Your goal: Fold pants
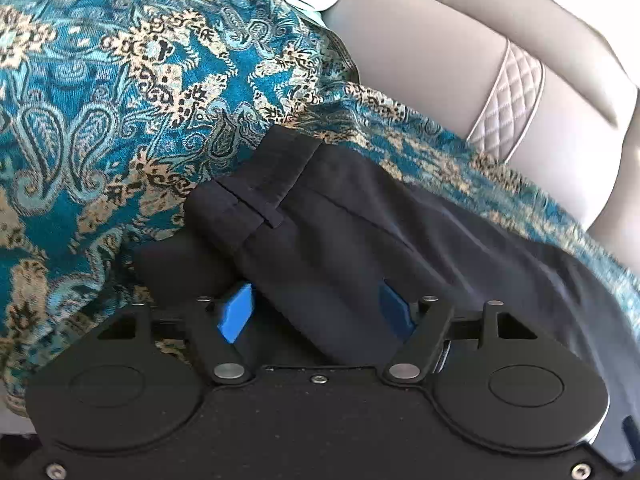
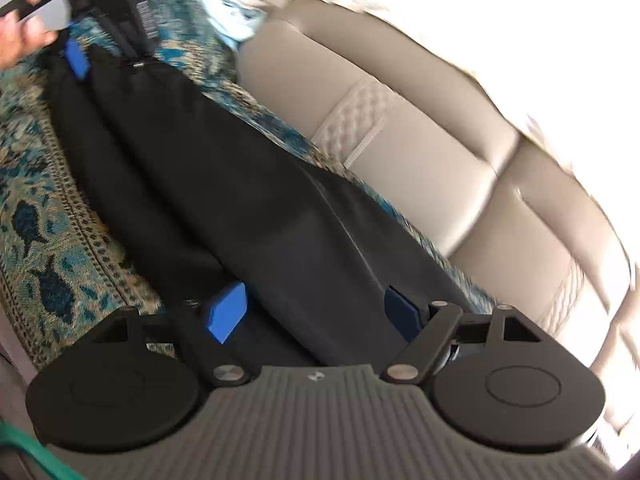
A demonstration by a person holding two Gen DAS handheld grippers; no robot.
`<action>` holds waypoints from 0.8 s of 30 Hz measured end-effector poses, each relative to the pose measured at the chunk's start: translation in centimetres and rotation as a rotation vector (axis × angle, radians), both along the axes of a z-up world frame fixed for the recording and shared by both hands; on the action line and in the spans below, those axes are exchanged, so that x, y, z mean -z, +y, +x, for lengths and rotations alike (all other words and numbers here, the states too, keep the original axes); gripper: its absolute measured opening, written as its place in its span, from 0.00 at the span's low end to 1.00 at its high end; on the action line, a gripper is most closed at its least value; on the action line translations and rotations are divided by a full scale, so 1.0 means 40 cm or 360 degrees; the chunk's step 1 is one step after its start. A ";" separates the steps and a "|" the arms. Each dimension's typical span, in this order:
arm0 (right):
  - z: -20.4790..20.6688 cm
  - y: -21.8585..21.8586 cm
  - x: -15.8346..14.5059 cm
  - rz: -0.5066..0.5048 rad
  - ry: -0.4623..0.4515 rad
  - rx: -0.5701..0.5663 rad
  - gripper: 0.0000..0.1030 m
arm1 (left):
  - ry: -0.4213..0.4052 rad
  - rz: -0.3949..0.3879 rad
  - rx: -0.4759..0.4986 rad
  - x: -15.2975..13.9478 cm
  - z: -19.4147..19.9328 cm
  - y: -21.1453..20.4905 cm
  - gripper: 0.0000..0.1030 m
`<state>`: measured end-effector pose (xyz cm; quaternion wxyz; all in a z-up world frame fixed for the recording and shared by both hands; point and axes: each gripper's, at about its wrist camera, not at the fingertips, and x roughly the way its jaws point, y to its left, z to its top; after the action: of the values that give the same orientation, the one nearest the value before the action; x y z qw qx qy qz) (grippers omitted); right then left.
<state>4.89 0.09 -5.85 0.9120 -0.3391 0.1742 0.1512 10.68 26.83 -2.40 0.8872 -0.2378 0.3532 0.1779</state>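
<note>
Dark pants (image 1: pixel 340 232) lie flat on a teal and gold paisley cloth (image 1: pixel 120 80). Their waistband corner (image 1: pixel 248 196) points up and left. My left gripper (image 1: pixel 316 310) stands open over this end, its blue pads (image 1: pixel 236 312) on either side of a fold of the fabric. In the right wrist view the pants (image 2: pixel 220 184) stretch away as a long strip towards the waistband with its label (image 2: pixel 146 20). My right gripper (image 2: pixel 312 308) is open over the near end of the leg, the fabric running between its pads. A hand (image 2: pixel 20 40) holds the left gripper, one blue pad (image 2: pixel 76 58) showing.
The paisley cloth (image 2: pixel 48 240) covers a beige leather sofa (image 1: pixel 440 60) with a quilted panel (image 1: pixel 508 96). The sofa's back cushions (image 2: pixel 440 160) rise on the right. A pale crumpled cloth (image 2: pixel 232 20) lies beyond the waistband. A teal strap (image 2: pixel 24 448) crosses the lower left corner.
</note>
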 end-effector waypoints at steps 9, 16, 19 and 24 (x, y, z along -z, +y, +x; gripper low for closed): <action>0.024 0.035 0.027 -0.0047 -0.0107 -0.0073 0.66 | -0.0075 -0.0055 -0.0111 -0.016 -0.014 0.035 0.14; 0.052 0.060 0.024 0.0016 0.0029 -0.0118 0.05 | -0.0009 -0.0136 -0.0202 -0.002 0.024 0.070 0.02; 0.046 0.059 -0.016 0.0090 0.0108 -0.0093 0.04 | -0.0043 0.0031 -0.0168 -0.053 -0.008 0.039 0.02; -0.021 0.041 -0.055 0.0148 0.0152 -0.0112 0.04 | -0.0042 0.0212 -0.0090 -0.090 -0.081 0.013 0.03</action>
<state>4.04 1.75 -3.66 0.9116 -0.2946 0.1984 0.2070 7.43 27.34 1.19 0.9002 -0.1906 0.3220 0.2229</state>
